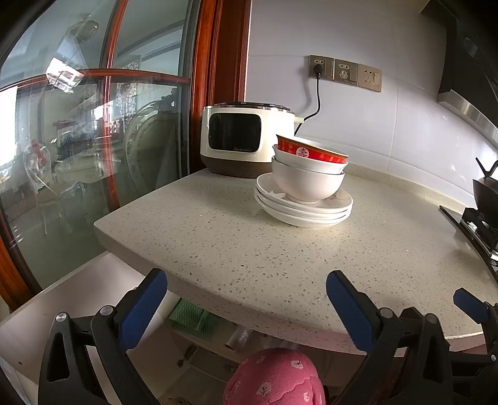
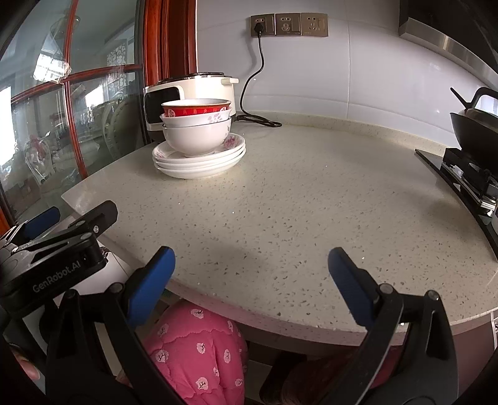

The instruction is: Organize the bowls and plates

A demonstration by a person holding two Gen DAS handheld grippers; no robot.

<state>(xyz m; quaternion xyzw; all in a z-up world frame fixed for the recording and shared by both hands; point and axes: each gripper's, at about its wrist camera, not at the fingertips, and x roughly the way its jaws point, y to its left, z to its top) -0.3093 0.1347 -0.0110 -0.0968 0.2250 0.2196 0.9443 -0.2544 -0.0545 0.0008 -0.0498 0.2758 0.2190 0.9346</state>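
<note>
Three white plates (image 1: 303,212) (image 2: 199,163) lie stacked on the speckled stone counter (image 1: 249,243) (image 2: 295,193). On them stand three nested bowls: a plain white one (image 1: 308,183) (image 2: 194,138) at the bottom, a white flowered one between, and a red-banded bowl (image 1: 311,151) (image 2: 196,109) on top. My left gripper (image 1: 246,291) hangs open at the counter's near edge, well short of the stack. My right gripper (image 2: 251,271) is open too, over the near edge, right of the stack. The left gripper (image 2: 59,246) also shows in the right wrist view, at the left.
A white rice cooker (image 1: 242,138) (image 2: 190,93) stands behind the stack, plugged into wall sockets (image 1: 344,72) (image 2: 289,24). A gas hob with a black wok (image 2: 473,131) (image 1: 485,193) is on the right. A glass door with a red wooden frame (image 1: 205,84) is left. Pink quilted clothing (image 2: 199,352) is below.
</note>
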